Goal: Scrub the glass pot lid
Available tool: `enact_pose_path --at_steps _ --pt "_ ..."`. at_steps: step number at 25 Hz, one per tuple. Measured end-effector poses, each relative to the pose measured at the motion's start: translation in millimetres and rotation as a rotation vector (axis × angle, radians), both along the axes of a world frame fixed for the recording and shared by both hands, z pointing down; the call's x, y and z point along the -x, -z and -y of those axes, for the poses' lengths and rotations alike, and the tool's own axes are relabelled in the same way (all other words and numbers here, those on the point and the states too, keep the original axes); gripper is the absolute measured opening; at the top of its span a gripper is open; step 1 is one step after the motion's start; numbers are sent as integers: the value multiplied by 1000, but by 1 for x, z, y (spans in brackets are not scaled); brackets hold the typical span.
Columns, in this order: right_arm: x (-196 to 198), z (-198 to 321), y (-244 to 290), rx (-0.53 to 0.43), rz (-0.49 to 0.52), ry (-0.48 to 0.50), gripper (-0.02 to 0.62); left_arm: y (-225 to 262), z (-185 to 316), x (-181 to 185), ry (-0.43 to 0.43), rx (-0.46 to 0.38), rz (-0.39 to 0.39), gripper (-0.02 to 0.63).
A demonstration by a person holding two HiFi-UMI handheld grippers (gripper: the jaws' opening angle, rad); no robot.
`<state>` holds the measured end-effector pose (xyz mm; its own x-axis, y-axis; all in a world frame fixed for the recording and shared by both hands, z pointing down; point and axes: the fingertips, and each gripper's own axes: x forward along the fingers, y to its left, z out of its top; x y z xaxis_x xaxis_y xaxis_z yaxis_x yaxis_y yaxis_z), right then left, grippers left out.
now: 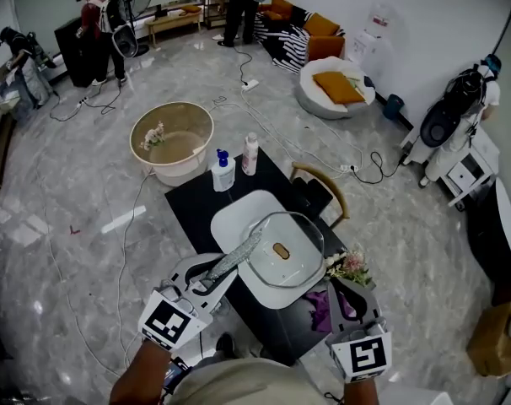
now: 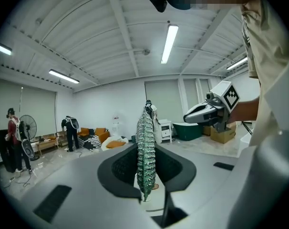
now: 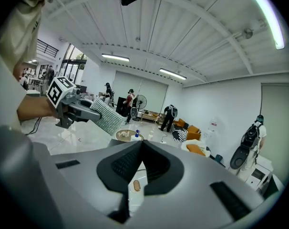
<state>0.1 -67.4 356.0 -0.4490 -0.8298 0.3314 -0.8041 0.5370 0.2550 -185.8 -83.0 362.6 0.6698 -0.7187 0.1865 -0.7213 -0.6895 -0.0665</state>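
Now, I logged the left tongs (image 2: 145, 163) clenched on a silvery scouring pad (image 2: 146, 147), its tip at the left rim of the glass pot lid (image 1: 299, 241). The right tongs (image 3: 139, 151) gripped the lid's right edge, holding it over the white basin (image 1: 230, 218) on the black table (image 1: 188, 205). I could not confirm pad contact.

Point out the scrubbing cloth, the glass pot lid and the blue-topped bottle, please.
scrubbing cloth (image 1: 237, 256): head view, middle of the mesh strip.
glass pot lid (image 1: 282, 251): head view, on its centre knob.
blue-topped bottle (image 1: 223, 177): head view, on the white body below the pump.
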Motion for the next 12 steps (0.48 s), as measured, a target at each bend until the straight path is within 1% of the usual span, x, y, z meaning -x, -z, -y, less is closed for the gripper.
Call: enact_pose_path --at_steps 2,5,7,10,12 --pt "-1 -2 1 -30 -4 11 23 2 -3 5 18 13 -14 87" --pt "2 -6 -1 -23 6 25 23 -1 -8 11 32 23 -23 87" --pt "3 -8 -3 -15 5 29 23 -3 -12 11 28 26 -21 87" --pt "2 -13 -2 -14 1 30 23 -7 -19 7 2 9 -4 87" --pt "0 -17 1 -17 0 30 23 -5 -26 2 -2 27 -23 87"
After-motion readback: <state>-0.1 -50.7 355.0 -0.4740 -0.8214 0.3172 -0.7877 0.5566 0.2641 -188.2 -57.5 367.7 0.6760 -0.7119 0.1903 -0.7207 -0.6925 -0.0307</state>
